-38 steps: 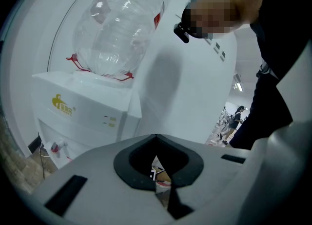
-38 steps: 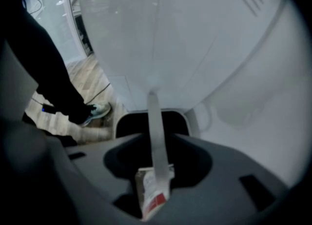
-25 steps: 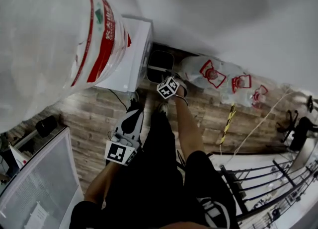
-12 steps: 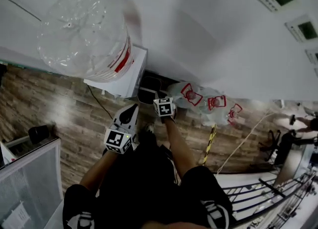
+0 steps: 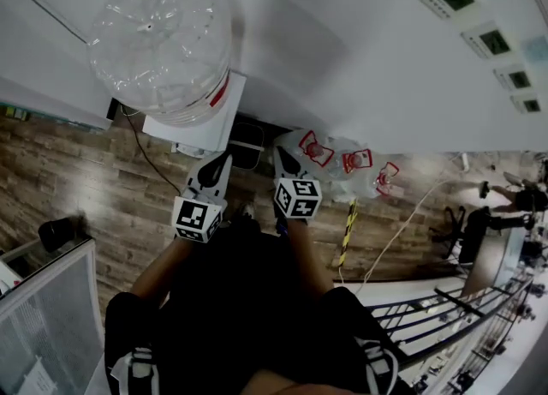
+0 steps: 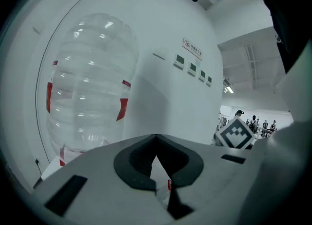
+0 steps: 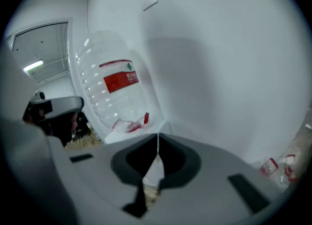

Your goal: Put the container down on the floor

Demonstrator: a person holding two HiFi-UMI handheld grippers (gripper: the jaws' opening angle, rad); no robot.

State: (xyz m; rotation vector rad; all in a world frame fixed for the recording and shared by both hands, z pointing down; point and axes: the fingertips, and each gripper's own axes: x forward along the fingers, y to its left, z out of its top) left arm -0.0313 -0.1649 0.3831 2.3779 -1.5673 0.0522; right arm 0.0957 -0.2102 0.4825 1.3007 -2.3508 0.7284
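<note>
**A:** Three clear containers [image 5: 318, 150] with red labels are lying on the wood floor [image 5: 103, 179] against the far wall [image 5: 342, 59], apparently already set down.

**B:** And the tools?

**A:** Two, both carrying nothing. The left gripper [image 5: 223, 160] and right gripper [image 5: 282, 158] are hovering above with jaws pressed together. One big bottle [image 5: 163, 42] is sitting on one dispenser [image 5: 193, 132], far left.

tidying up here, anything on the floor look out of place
Yes: clear containers with red labels lie in a heap against the wall, right of the water dispenser, apparently tipped rather than upright.
</note>
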